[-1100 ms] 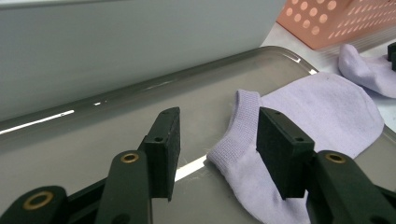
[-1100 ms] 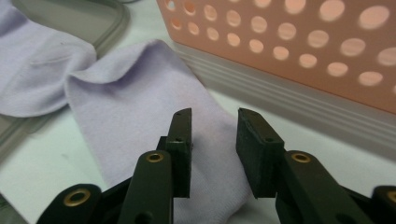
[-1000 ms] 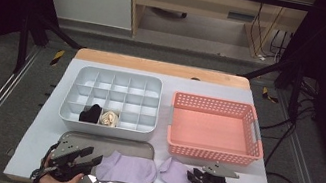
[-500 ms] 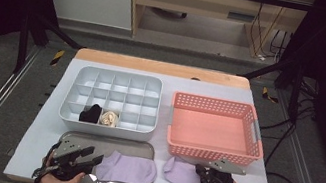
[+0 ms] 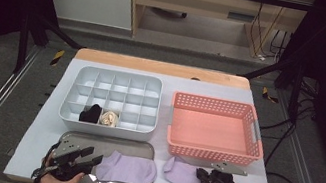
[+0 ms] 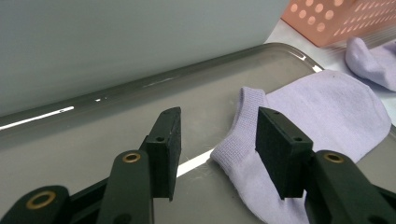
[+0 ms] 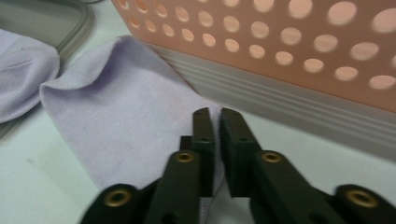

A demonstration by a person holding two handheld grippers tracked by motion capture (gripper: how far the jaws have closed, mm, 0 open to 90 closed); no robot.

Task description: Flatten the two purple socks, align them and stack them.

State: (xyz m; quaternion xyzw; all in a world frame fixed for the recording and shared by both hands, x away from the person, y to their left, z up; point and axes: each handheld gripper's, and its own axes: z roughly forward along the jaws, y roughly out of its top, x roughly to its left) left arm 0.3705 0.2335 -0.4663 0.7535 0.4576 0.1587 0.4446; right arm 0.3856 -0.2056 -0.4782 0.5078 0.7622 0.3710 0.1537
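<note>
Near the desk's front edge, one lilac cotton sock was pinched by the clamped right hand-held gripper, while its mate on the grey metal tray lay ungrasped between the parted left hand-held gripper, pairing unfinished.

Socks: lilac knit cloth, matt, soft, with a ribbed cuff band.
Tray: grey, smooth, glossy; rim shows bright reflections. Metal or plastic cannot be told.
Basket: salmon-pink plastic, perforated walls, smooth semi-matt finish.
Organiser box: pale grey plastic, smooth, slight sheen.
Surface: white covering, matt, smooth; far edge strip is pale wood.
Fingers: black, matt, flat-faced, with brass-coloured metal pivot pins.
</note>
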